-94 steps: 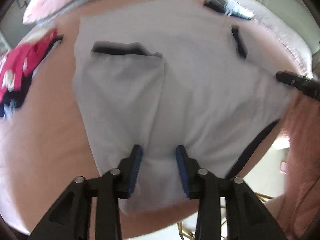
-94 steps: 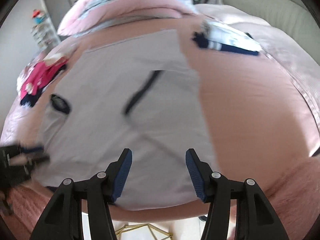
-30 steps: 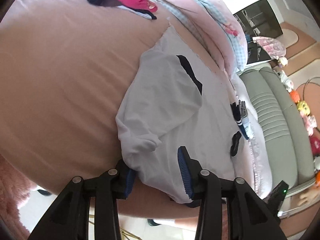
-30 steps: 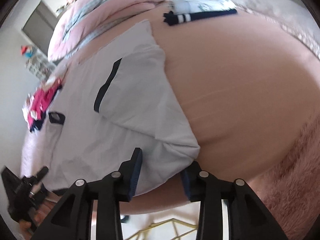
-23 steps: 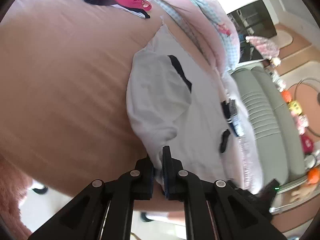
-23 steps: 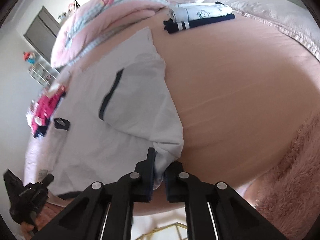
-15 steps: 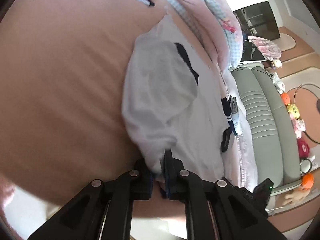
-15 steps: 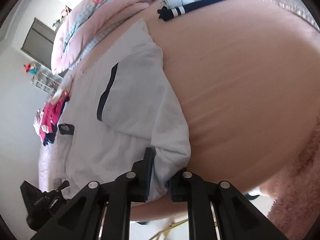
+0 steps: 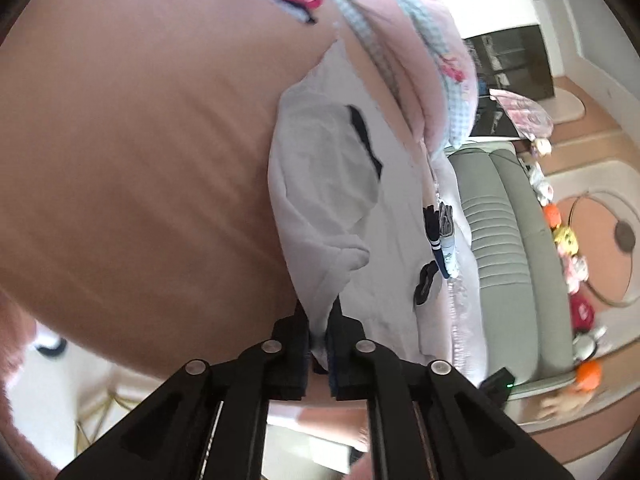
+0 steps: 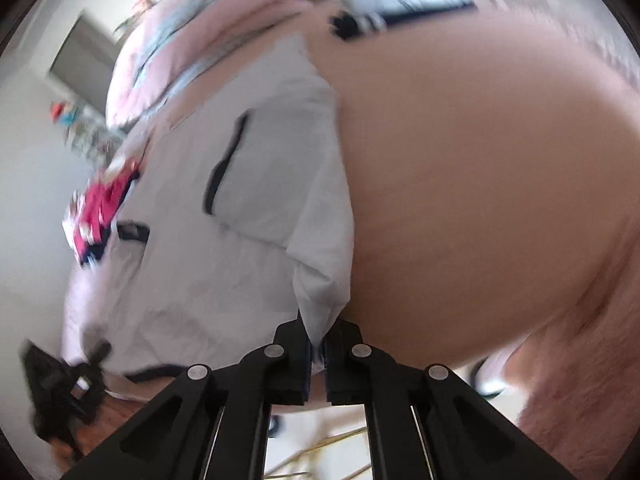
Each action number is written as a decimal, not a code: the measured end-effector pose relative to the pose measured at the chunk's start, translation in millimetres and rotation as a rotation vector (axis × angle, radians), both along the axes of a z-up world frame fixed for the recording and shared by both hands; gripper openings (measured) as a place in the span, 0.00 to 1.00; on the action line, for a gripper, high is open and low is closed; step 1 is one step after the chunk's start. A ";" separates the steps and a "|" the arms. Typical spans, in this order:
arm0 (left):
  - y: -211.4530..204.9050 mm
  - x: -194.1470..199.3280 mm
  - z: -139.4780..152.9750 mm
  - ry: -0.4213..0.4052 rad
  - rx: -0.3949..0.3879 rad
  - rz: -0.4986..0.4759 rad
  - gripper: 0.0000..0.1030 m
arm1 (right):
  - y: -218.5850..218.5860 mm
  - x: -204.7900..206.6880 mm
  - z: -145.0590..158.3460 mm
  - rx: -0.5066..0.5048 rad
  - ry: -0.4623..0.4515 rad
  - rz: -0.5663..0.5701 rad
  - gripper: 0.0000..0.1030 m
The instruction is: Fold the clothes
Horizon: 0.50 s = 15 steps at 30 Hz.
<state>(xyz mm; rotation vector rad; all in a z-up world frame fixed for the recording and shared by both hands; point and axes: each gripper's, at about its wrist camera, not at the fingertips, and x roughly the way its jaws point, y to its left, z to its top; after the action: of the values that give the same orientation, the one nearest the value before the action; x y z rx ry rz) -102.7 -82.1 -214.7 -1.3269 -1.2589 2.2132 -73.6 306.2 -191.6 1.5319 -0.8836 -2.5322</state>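
White garment (image 9: 332, 208) with dark trim lies spread on the pink bed sheet (image 9: 132, 168), running from frame centre down to the bottom centre in the left wrist view. Left gripper (image 9: 319, 334) at bottom centre, jaws clamped on a bunched corner of the garment's near hem; log hints at a slight opening, but cloth is visibly pinched between the pads. In the right wrist view the same garment (image 10: 240, 216) fills the centre-left of the frame, one side panel folded over with a dark stripe showing. Right gripper (image 10: 318, 344) at bottom centre, jaws clenched on the other near corner, fabric squeezed between the pads. Other gripper visible as a dark blur at lower left of the right view. Red clothing pile (image 10: 100, 208) at mid left, blurred. Folded dark-and-white stack (image 10: 400, 4) at top, on the sheet, well apart from the garment. Pink quilt (image 9: 400, 40) upper centre-right in the left view, grey-green sofa (image 9: 508, 248) at right.
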 end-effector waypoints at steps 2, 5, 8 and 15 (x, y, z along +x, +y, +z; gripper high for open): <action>2.5 -3.4 -4.9 -0.025 0.025 -0.012 0.31 | 4.4 -2.9 -3.7 -0.052 -0.002 -0.020 0.03; 10.5 -7.5 0.1 0.017 0.037 -0.019 0.55 | 5.3 -3.9 -8.6 -0.072 0.004 -0.028 0.07; 21.6 -13.5 5.7 0.062 -0.043 -0.028 0.54 | 0.3 -6.5 -7.9 -0.062 0.026 -0.014 0.18; 39.6 -21.1 9.0 0.043 -0.245 -0.093 0.03 | -32.4 -5.2 11.7 0.208 0.087 0.087 0.01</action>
<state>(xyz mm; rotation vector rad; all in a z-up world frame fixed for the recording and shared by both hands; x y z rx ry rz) -123.8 -42.6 -205.6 -1.3842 -0.9143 2.3746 -78.7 273.8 -179.9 1.4613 -0.5456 -2.6743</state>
